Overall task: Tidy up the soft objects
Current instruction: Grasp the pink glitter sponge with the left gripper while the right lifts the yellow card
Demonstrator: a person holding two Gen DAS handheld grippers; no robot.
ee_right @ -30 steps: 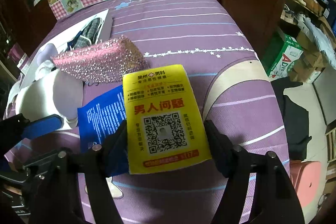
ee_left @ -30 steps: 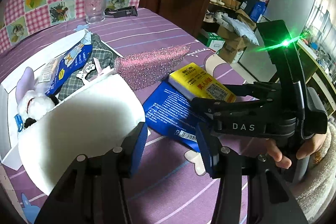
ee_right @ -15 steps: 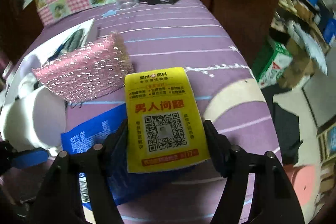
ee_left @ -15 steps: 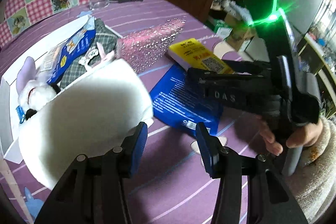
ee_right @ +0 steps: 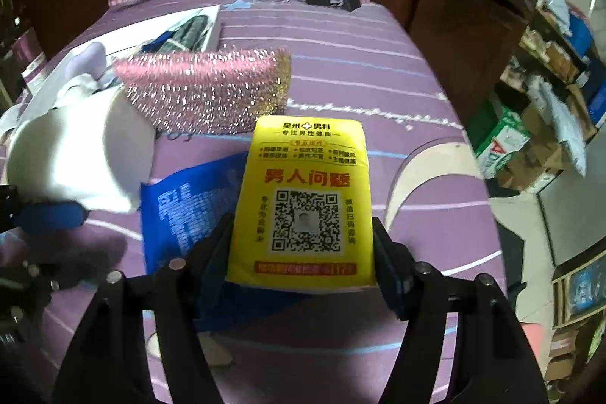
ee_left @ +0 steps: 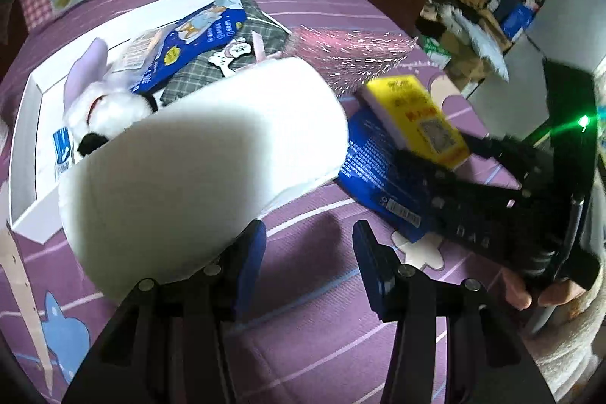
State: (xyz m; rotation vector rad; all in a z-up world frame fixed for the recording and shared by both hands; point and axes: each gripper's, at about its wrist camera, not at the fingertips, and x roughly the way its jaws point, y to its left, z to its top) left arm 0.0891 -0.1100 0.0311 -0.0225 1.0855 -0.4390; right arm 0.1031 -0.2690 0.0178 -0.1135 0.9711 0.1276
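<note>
Left gripper (ee_left: 308, 252): black angular frame, silver screw heads at the pivots, blue pads lining the inner faces of the jaws. Right gripper (ee_right: 301, 252): same black frame and silver screws, dark blue pads; seen from the left wrist camera, its body carries white lettering and a lit green lamp. Person's hand (ee_left: 545, 294): cream fleecy sleeve at the wrist.

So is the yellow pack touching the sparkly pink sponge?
Cannot tell. In the right wrist view the yellow pack overlaps the edge of the pink sponge, with no clear gap or contact. The left wrist view is blurred there.
</note>
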